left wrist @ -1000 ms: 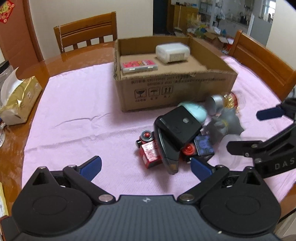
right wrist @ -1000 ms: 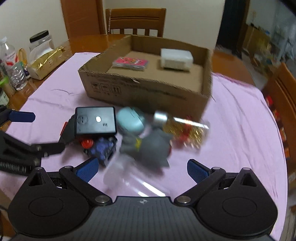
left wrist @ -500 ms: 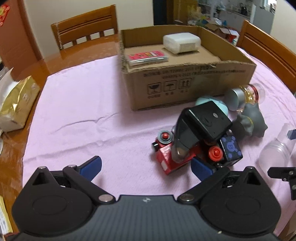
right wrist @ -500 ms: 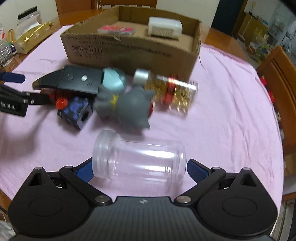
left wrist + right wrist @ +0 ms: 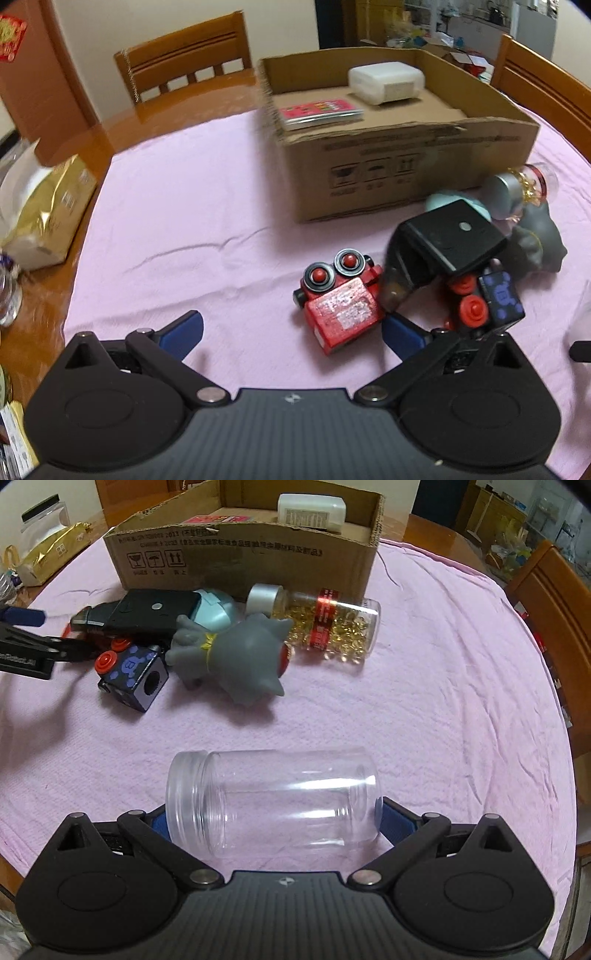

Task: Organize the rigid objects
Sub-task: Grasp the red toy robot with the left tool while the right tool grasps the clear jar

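1. Since half a second ago, the right gripper [image 5: 271, 819] has closed in on the clear plastic jar [image 5: 271, 799]; its blue fingers now press the jar's two ends, the jar lying sideways near the pink cloth's [image 5: 443, 686] front edge.
2. The left gripper [image 5: 291, 328] has slid left: jaws spread wide, empty, with the red toy robot [image 5: 340, 299] just inside its right finger.
3. The cardboard box [image 5: 406, 162] sits towards the cloth's far edge.
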Demonstrator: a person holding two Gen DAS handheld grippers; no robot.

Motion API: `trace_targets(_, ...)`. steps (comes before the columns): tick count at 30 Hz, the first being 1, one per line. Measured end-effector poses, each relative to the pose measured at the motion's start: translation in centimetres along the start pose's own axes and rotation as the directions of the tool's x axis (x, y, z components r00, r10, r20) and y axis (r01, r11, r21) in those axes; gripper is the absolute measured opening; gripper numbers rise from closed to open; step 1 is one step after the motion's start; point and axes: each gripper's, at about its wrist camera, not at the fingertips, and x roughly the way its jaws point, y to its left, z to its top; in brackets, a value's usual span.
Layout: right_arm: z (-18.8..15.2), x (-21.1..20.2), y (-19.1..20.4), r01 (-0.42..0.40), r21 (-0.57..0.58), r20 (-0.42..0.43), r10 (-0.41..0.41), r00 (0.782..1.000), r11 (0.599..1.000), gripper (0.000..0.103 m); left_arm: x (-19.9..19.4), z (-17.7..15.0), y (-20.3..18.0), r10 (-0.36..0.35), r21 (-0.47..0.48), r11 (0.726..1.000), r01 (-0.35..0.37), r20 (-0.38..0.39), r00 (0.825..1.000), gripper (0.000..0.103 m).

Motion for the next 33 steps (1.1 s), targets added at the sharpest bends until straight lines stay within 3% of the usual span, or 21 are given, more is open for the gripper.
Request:
trace_targets(11, -0.9, -0.2, -0.2, -0.005, 0.017, 0.045, 0.004, 0.999, 1.000, 0.103, 1.4, 0.8, -1.3, -0.059, -0.131, 0.990, 0.056, -0.021, 0.998, 0.101)
trace_targets(21, -1.2, -0.3, -0.2, -0.003, 0.020, 0.062, 0.002, 0.998, 1.000, 0.103, 0.2, -1.9, 2.0, 0.047, -0.169, 0.984, -0.058, -0.068, 0.997, 0.101)
trace_targets(25, -1.4, -0.3, -0.2, -0.003, 0.019, 0.074, 0.002, 0.997, 1.000, 0.103, -0.2, -2.4, 2.3, 0.035, -0.174, 0.984, -0.044, -0.055, 0.998, 0.099)
trace_targets(33, -1.5, -0.3, -0.3, -0.003, 0.019, 0.074, 0.002, 0.997, 1.000, 0.103, 0.6, -1.1, 1.0, 0.008, -0.163, 0.987, -0.005, 0.018, 1.000, 0.079)
